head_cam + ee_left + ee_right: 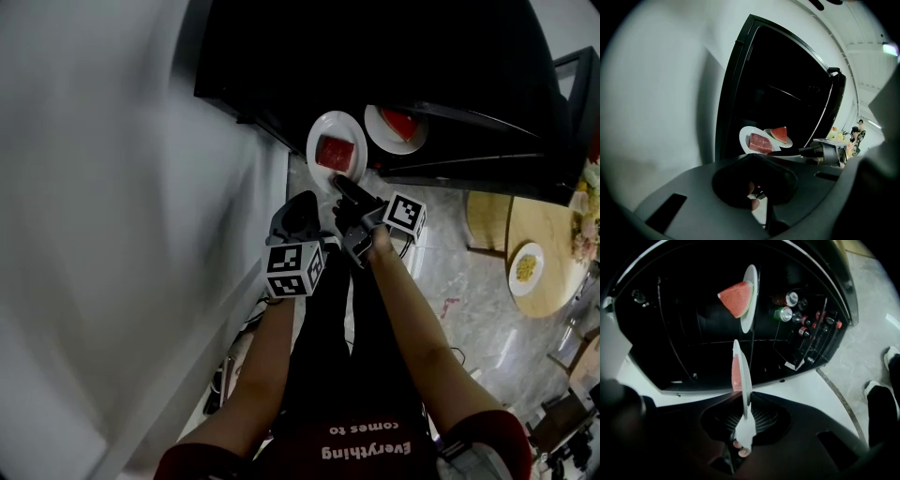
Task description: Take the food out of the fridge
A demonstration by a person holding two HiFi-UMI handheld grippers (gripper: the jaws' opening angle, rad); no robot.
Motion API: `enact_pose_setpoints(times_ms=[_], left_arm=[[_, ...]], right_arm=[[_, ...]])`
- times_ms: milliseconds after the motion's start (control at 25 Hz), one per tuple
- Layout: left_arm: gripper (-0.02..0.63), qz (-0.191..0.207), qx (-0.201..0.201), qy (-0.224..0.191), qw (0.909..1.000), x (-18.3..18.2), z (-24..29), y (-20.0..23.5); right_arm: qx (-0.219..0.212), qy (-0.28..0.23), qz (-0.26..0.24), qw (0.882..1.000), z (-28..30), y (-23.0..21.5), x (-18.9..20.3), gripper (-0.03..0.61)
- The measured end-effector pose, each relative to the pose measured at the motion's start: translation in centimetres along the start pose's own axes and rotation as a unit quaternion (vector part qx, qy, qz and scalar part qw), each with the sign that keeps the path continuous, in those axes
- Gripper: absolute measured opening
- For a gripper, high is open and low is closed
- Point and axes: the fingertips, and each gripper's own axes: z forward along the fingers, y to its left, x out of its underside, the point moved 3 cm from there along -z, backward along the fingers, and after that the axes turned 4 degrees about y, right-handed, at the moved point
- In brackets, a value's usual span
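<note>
The white plate (342, 124) is out at the mouth of the open fridge (375, 56), just in front of its lower edge, and carries a flat, rectangular, deep red slab of food (337, 151), perhaps meat, though it is too small for me to be sure. The right gripper (342, 186) has its jaws pinched on the plate's near rim, so in the right gripper view the plate runs edge-on away from them. The left gripper (302, 204) sits just beside it, lower and to the left, its jaws closed together on nothing. Behind the held plate a second white plate (382, 131) rests on a fridge shelf with a red watermelon wedge (401, 124), green rind along one side. The fridge is black and very dark inside, so the shelves are little more than thin lines; cans (787, 305) and bottle tops show in the open door's rack. A plain white wall (112, 187) fills the left. The floor (469, 309) is pale grey, marble-like stone. Off to the right stands a round wooden table (548, 234), cut off by the frame edge, holding a small plate of yellow food (527, 266).
</note>
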Motion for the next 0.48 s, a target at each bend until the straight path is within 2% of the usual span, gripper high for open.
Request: enact_pose_setpoints(times_ms=[240, 480], left_arm=[[0.006, 0.004, 0.016, 0.013, 0.9998, 1.7, -2.6, -2.3], [0.006, 0.035, 0.072, 0.049, 0.9956, 3.9, -4.8, -6.2]], right_arm=[[0.007, 0.014, 0.016, 1.000, -4.4, -0.5, 3.5, 0.043], [0.009, 0.023, 0.027, 0.999, -9.8, -2.4, 5.9, 0.043]])
